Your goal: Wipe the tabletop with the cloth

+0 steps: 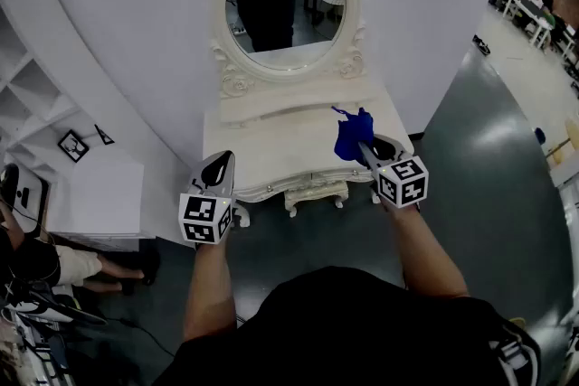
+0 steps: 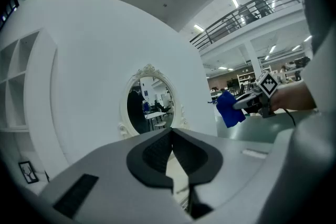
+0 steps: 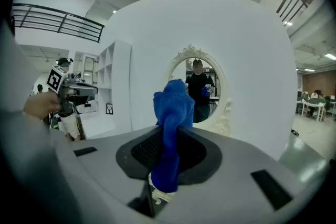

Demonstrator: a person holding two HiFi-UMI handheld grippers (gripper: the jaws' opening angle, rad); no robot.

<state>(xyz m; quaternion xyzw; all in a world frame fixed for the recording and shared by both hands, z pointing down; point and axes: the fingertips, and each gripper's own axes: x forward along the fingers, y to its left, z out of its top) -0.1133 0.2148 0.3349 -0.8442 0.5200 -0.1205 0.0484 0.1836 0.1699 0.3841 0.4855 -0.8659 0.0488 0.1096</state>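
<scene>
Our right hand-held gripper [image 1: 365, 148] is clamped on the crumpled blue cloth [image 1: 351, 135] — held over the right end of the ornate white table [image 1: 271, 151]; our left hand-held gripper [image 1: 217, 168], jaws together and empty, hovers by its front-left edge

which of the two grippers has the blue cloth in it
The right gripper: its jaws are clamped on the blue cloth. The left gripper has its jaws together with nothing between them.
</scene>
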